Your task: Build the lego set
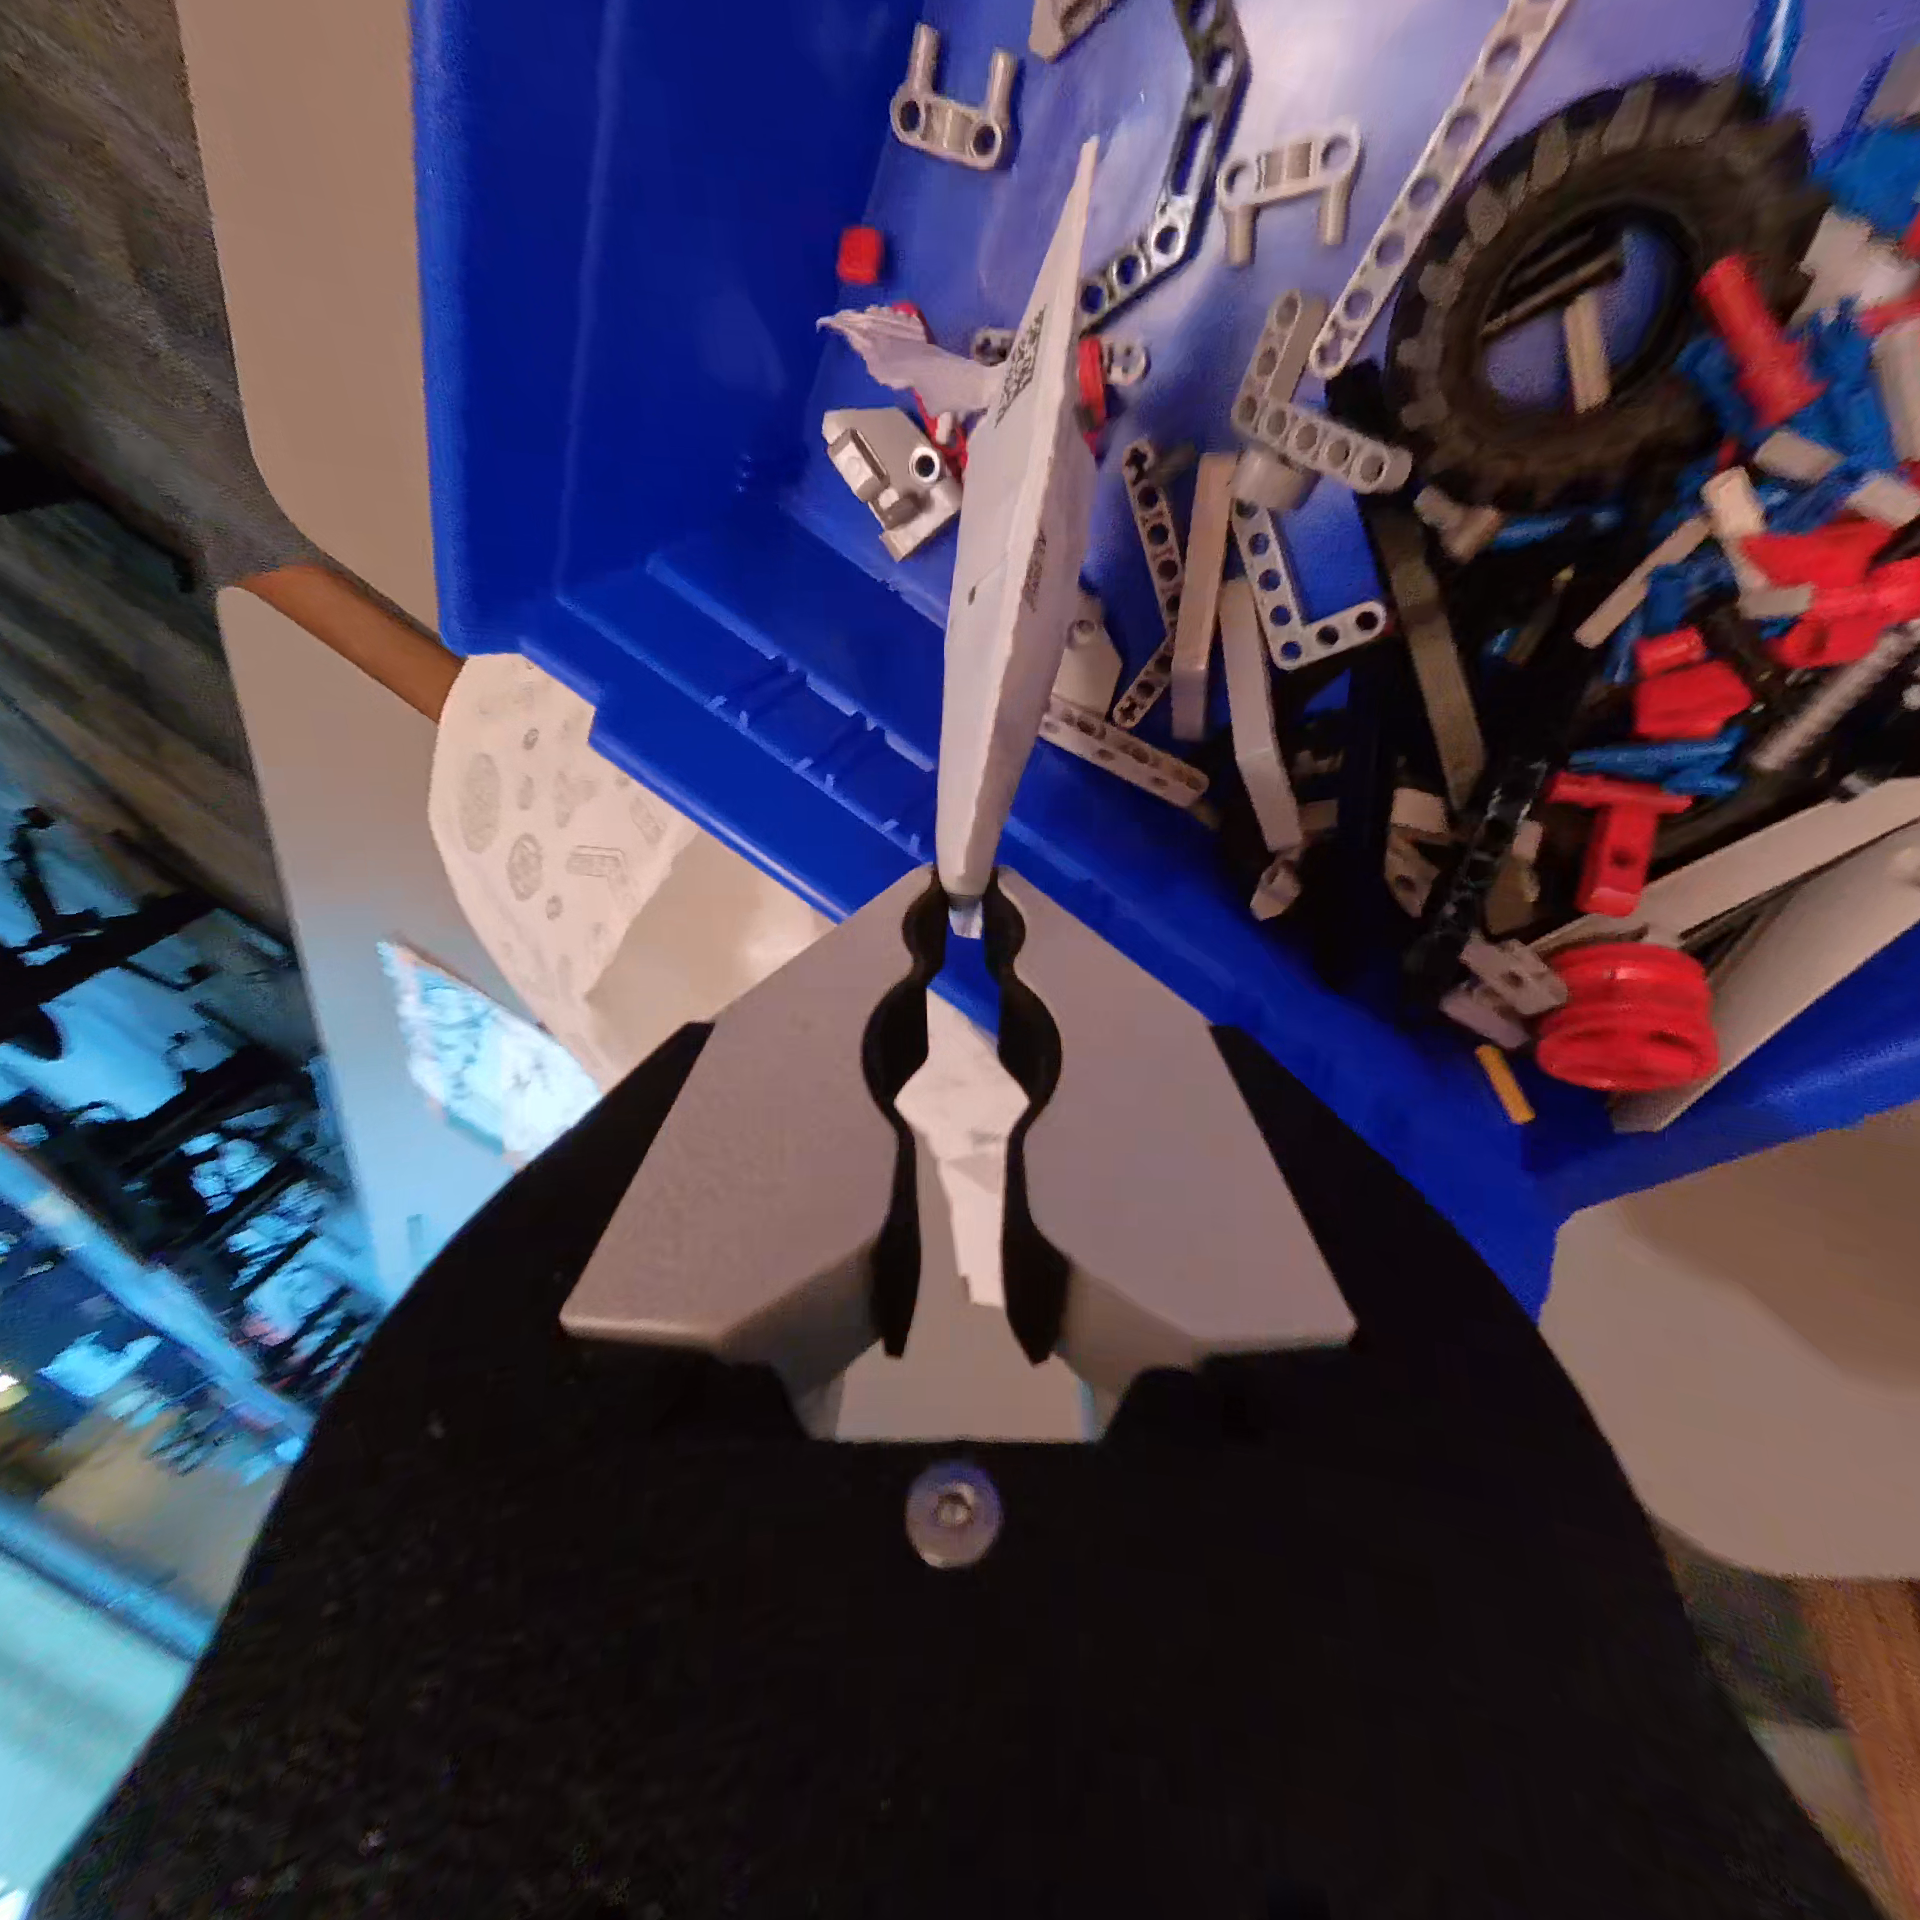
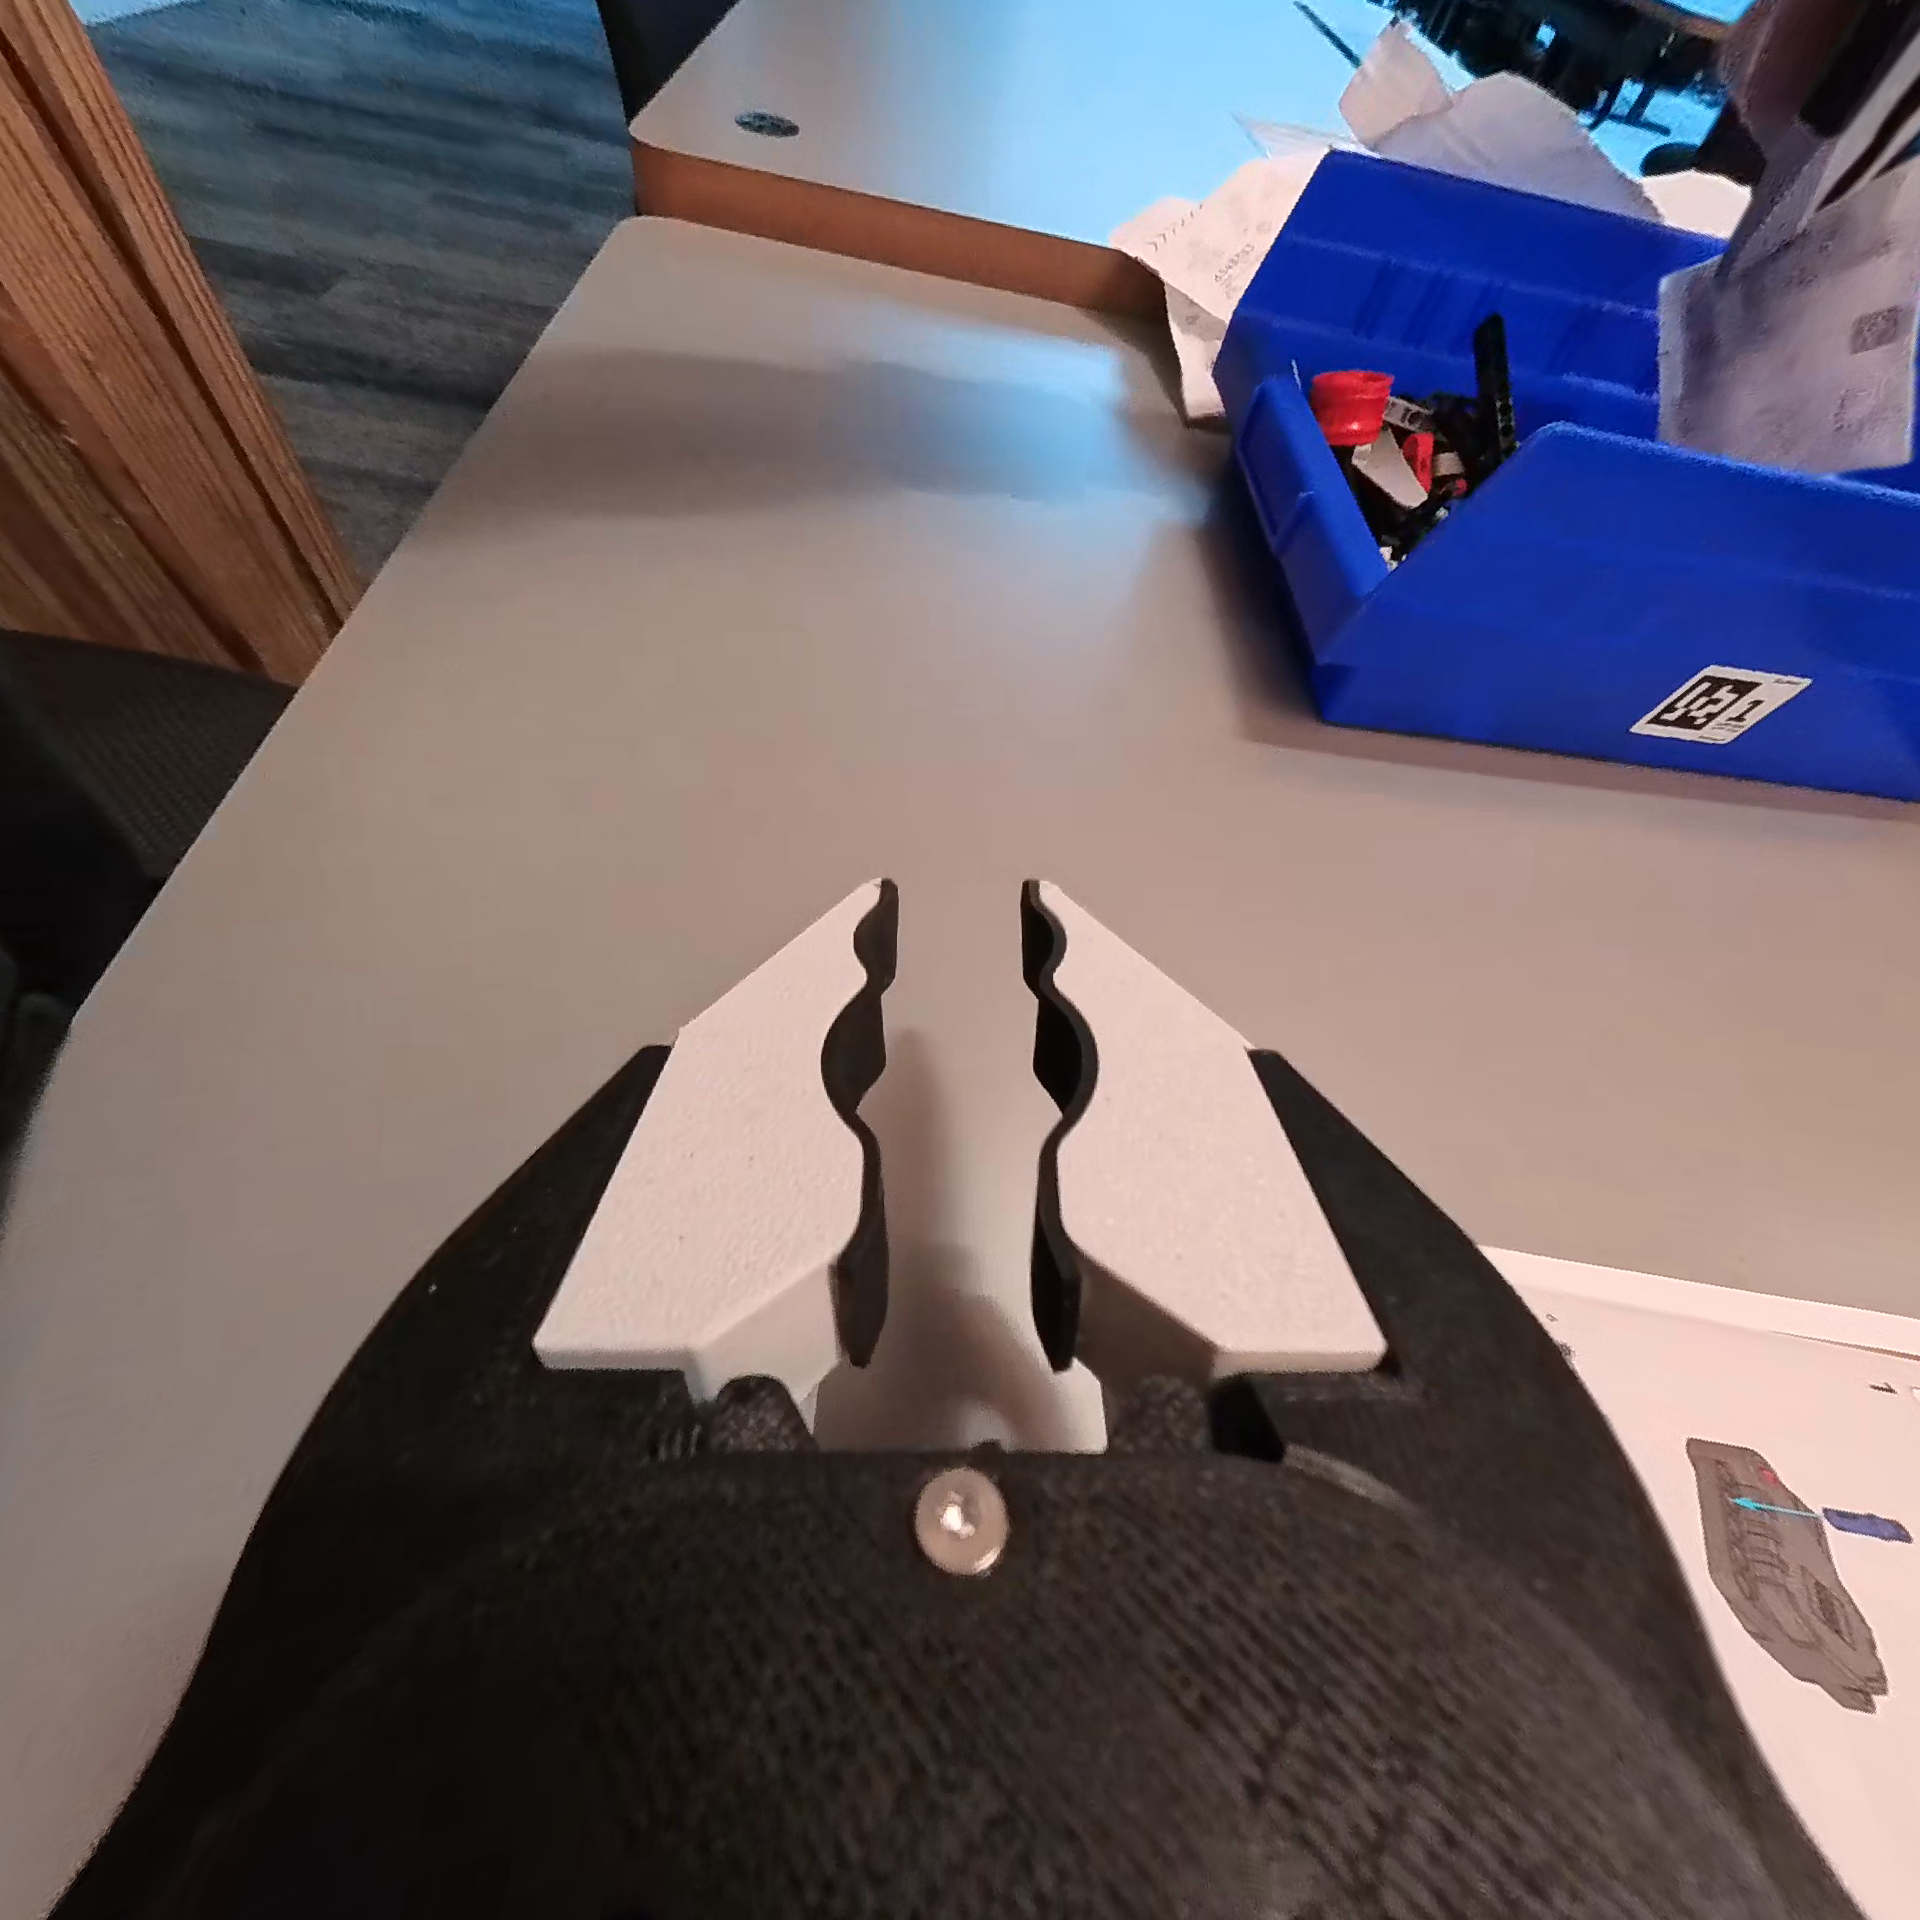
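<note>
Over blue bin (image 1: 644, 343) — left gripper (image 1: 964, 902) pinches paper bag (image 1: 1023, 540).

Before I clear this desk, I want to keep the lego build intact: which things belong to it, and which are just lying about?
Belongs to the build:
- blue bin of loose lego parts
- black tyre
- white plastic bag, pinched in the left hand-held gripper
- instruction sheet
- right hand-held gripper, open and empty

Just lying about:
- crumpled paper behind the bin
- second table
</note>
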